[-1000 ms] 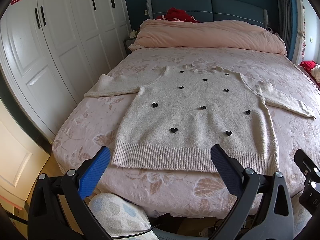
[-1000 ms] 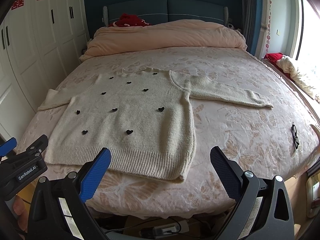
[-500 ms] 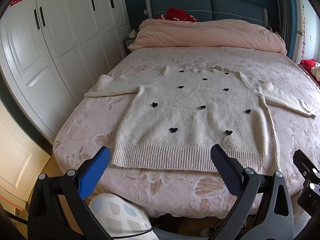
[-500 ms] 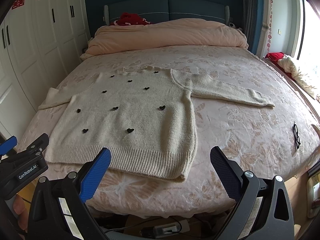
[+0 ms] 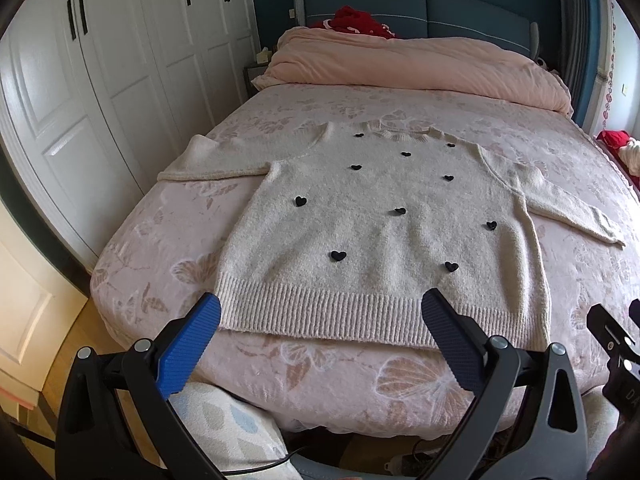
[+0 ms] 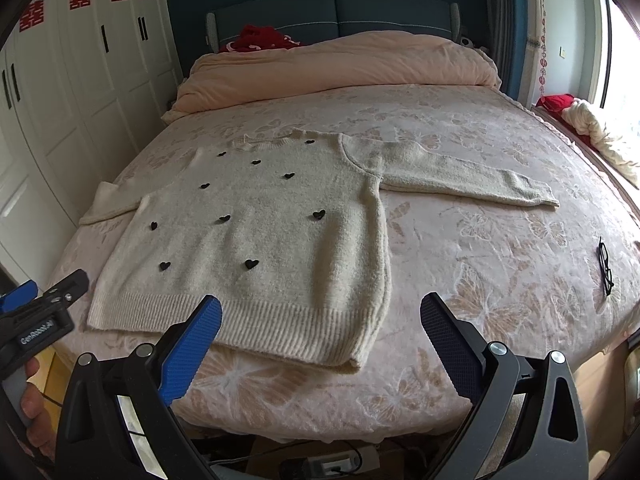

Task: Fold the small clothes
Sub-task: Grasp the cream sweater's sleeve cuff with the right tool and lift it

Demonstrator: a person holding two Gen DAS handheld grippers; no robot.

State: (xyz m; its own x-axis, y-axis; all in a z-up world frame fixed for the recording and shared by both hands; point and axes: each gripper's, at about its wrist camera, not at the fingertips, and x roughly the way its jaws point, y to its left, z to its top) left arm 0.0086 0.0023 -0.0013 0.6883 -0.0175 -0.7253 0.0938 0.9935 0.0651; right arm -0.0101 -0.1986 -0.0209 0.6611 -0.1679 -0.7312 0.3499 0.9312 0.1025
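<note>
- Left gripper [image 5: 320, 320]: black frame, blue ribbed fingers [image 5: 188, 348], silver screws.
- Right gripper [image 6: 320, 320]: identical; "GenRobot.AI" marking on the neighbouring body.

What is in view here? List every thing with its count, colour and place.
cream knitted sweater with black hearts: one, cream, spread flat at the foot of the bed.
pink butterfly-print bedspread: one, pink, covers the bed.
rolled peach duvet: one, peach, at the head of the bed.
black-framed glasses: one pair, black, right edge of the bed.
red cloth bundle: one, red, behind the duvet.
white panelled wardrobe: one, white, left wall.
left claw: one, blue pads, open, before the sweater's hem.
right claw: one, blue pads, open, before the hem's right corner.
</note>
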